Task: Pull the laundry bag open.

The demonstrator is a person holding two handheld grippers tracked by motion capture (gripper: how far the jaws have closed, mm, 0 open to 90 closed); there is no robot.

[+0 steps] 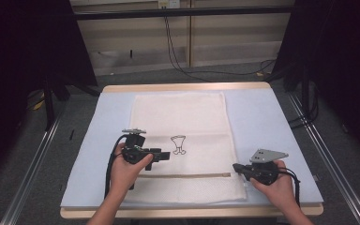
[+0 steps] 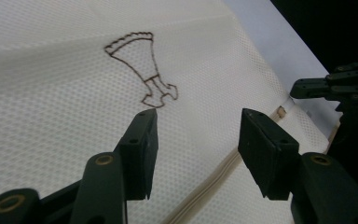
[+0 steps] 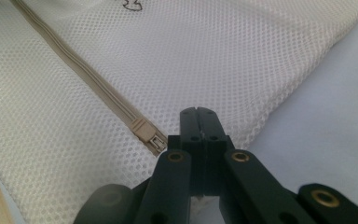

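A cream mesh bag [image 1: 183,117] lies flat on the pale blue mat [image 1: 262,117], with a brown outline figure [image 1: 178,144] stitched near its middle. A beige zipper [image 1: 187,176] runs across its near part. My left gripper [image 1: 166,154] hovers over the bag left of the figure [image 2: 142,65]; in the left gripper view it [image 2: 198,114] is open, with nothing between the jaws. My right gripper [image 1: 236,166] rests at the bag's right edge by the zipper's end. Seen from the right gripper view it [image 3: 200,111] is shut, just right of the zipper slider [image 3: 145,131].
The mat covers a wooden table [image 1: 183,87] with its front edge near the person's forearms. Metal rails [image 1: 33,159] run along both sides of the table. Dark curtains and cables [image 1: 178,56] lie beyond the far edge.
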